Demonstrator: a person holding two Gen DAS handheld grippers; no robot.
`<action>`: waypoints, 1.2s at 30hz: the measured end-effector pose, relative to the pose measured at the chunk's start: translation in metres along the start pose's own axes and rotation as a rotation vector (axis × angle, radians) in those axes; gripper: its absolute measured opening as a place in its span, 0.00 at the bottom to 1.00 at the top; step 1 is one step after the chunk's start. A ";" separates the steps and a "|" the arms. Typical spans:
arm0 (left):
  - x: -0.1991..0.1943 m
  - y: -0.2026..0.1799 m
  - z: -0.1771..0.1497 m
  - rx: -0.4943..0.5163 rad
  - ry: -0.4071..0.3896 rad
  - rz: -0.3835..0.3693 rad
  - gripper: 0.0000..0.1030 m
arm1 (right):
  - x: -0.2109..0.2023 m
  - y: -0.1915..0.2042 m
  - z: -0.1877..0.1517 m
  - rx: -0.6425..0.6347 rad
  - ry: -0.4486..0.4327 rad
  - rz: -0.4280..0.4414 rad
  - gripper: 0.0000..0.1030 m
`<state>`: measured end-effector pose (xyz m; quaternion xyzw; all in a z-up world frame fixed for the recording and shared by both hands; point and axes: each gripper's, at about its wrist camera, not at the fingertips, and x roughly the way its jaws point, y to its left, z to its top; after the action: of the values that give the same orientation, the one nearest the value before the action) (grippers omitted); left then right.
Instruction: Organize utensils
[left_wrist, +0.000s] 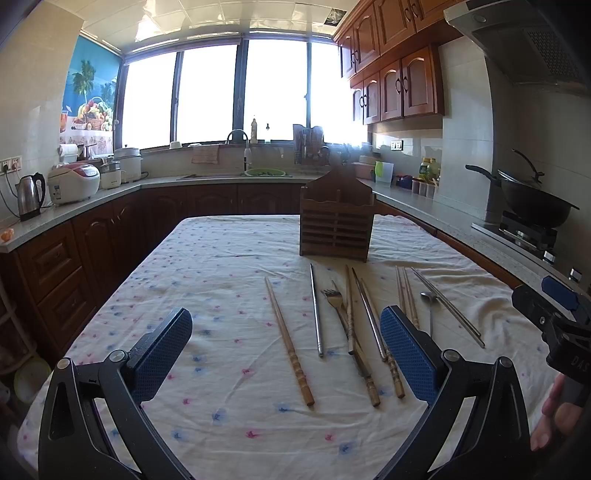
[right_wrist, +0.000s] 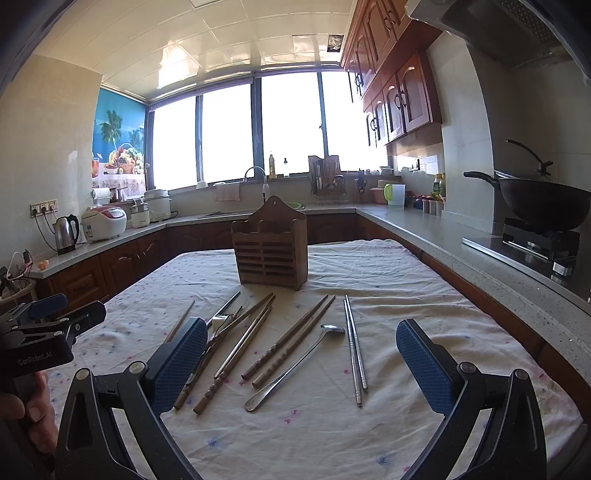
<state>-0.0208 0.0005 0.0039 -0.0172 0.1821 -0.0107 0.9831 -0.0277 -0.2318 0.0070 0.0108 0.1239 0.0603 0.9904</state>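
Observation:
A brown wooden utensil holder (left_wrist: 335, 218) (right_wrist: 270, 252) stands upright at the far middle of the table. In front of it lie several utensils: wooden chopsticks (left_wrist: 289, 340) (right_wrist: 289, 339), metal chopsticks (left_wrist: 316, 308) (right_wrist: 355, 349), a fork (left_wrist: 337, 302) (right_wrist: 221, 320) and a long metal spoon (left_wrist: 430, 305) (right_wrist: 295, 365). My left gripper (left_wrist: 286, 350) is open and empty above the near left of the utensils. My right gripper (right_wrist: 301, 363) is open and empty above the spoon and chopsticks.
The table carries a white cloth with small flowers (left_wrist: 207, 266) (right_wrist: 406, 280). Kitchen counters (left_wrist: 92, 199) (right_wrist: 461, 243) run around the table, close on the right, with a wok on a stove (left_wrist: 532, 206) (right_wrist: 543, 206), a kettle (left_wrist: 29, 195) and rice cookers.

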 end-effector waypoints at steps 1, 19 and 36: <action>0.000 0.000 0.000 0.000 0.000 0.000 1.00 | 0.000 0.000 0.000 0.000 0.000 0.000 1.00; 0.005 0.000 0.000 -0.013 0.018 -0.009 1.00 | 0.001 0.000 -0.001 0.006 0.005 0.005 1.00; 0.057 0.008 0.018 -0.086 0.194 -0.131 0.91 | 0.023 -0.010 0.008 0.065 0.087 0.070 0.99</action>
<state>0.0386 0.0079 -0.0003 -0.0700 0.2753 -0.0688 0.9563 -0.0029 -0.2393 0.0084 0.0445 0.1684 0.0914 0.9805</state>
